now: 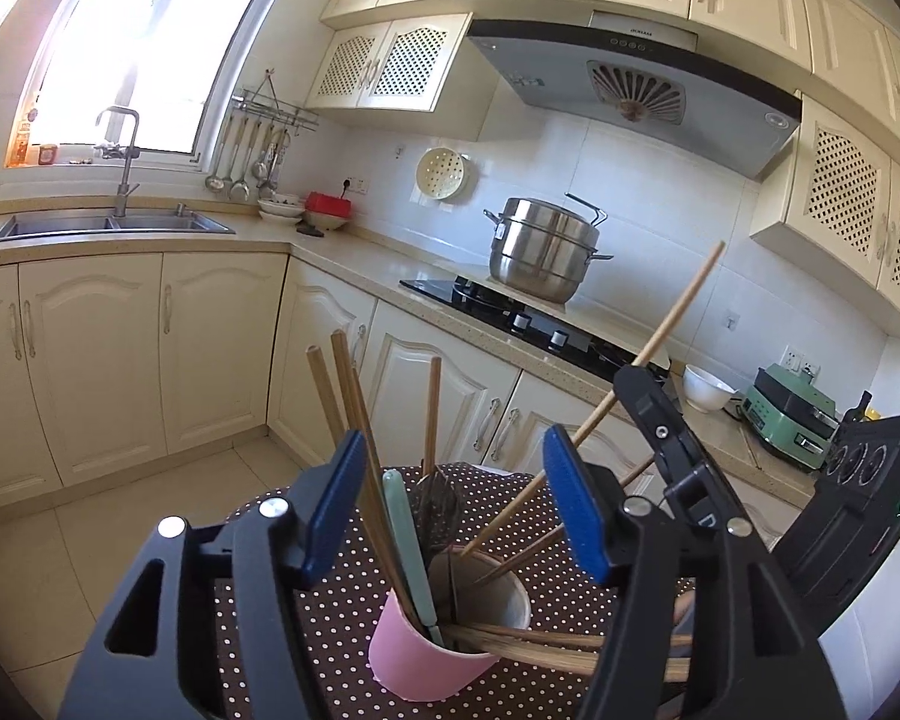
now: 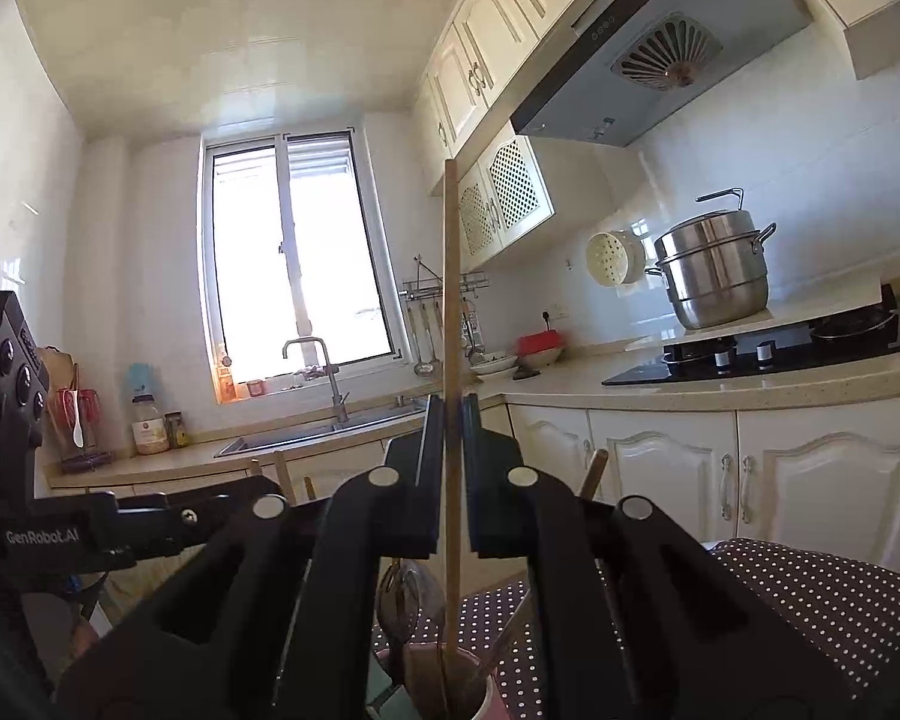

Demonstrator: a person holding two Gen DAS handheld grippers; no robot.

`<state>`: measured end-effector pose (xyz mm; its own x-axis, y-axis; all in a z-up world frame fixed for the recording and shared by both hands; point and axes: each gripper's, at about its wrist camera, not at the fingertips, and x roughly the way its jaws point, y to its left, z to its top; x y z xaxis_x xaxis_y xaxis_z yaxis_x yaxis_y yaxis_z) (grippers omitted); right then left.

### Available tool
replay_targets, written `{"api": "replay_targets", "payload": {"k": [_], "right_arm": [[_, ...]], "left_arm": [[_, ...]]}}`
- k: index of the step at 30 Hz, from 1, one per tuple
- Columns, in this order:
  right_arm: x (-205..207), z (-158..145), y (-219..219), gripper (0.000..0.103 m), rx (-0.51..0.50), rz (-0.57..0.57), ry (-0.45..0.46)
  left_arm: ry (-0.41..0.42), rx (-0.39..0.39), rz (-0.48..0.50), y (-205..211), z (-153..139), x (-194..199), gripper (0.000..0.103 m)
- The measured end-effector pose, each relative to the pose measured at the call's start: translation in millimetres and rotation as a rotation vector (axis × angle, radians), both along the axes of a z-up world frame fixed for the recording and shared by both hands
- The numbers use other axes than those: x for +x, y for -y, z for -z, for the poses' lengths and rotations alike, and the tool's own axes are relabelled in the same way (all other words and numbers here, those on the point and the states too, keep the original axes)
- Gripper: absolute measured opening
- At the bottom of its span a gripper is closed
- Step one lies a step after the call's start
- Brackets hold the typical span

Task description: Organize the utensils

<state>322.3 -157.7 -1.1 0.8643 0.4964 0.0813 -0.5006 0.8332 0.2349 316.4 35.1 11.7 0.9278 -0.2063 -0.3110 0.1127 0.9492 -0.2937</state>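
A pink cup [image 1: 414, 654] stands on a brown polka-dot cloth [image 1: 306, 618] and holds several wooden chopsticks [image 1: 345, 396] and a pale green handle [image 1: 405, 540]. My left gripper [image 1: 456, 504] is open, its blue pads on either side of the cup and utensils, touching nothing. My right gripper [image 2: 453, 420] is shut on a light wooden chopstick [image 2: 452, 276], held upright with its lower end inside the cup [image 2: 480, 696]. The right gripper also shows in the left wrist view [image 1: 648, 402], holding the same chopstick [image 1: 678, 312] slanted over the cup.
A steel steamer pot [image 1: 540, 252] sits on the black hob [image 1: 510, 312]. A sink with tap [image 1: 114, 222] lies at the back left. A white bowl [image 1: 705, 387] and a green appliance [image 1: 792, 420] stand on the right counter. More chopsticks [image 1: 570, 648] lie on the cloth.
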Motion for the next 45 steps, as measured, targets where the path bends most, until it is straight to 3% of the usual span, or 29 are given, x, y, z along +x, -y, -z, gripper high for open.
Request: {"api": "replay_targets", "payload": {"k": [6,8,9,10,11,21,27,33,45], "right_arm": [[-12,-7,2,0.007,-0.058,0.001,-0.03],[-11,-8,2,0.014,-0.075,-0.014,-0.07],[-10,-7,2,0.031,-0.084,-0.012,-0.089],[-12,-7,3,0.061,-0.087,-0.006,-0.097],[-16,-7,5,0.066,-0.08,0.003,-0.093],[-68,-30,10,0.066,-0.149,0.087,-0.062],[-109,-36,10,0.066,-0.188,0.146,-0.11],[-156,-44,7,0.073,-0.212,0.155,-0.154],[-240,-64,-3,0.083,-0.237,0.181,-0.125]], "left_arm": [[-0.022,-0.008,-0.004,-1,-3,-9,0.064],[-0.03,-0.01,-0.003,-1,-4,-13,0.064],[-0.034,-0.006,-0.005,0,-5,-15,0.064],[-0.037,-0.001,-0.011,0,-6,-18,0.065],[-0.04,0.0,-0.013,0,-7,-20,0.065],[-0.039,0.067,-0.048,6,-19,-56,0.072],[0.004,0.128,-0.081,9,-27,-98,0.079],[0.065,0.216,-0.124,14,-37,-148,0.086],[0.144,0.231,-0.136,8,-55,-232,0.088]]}}
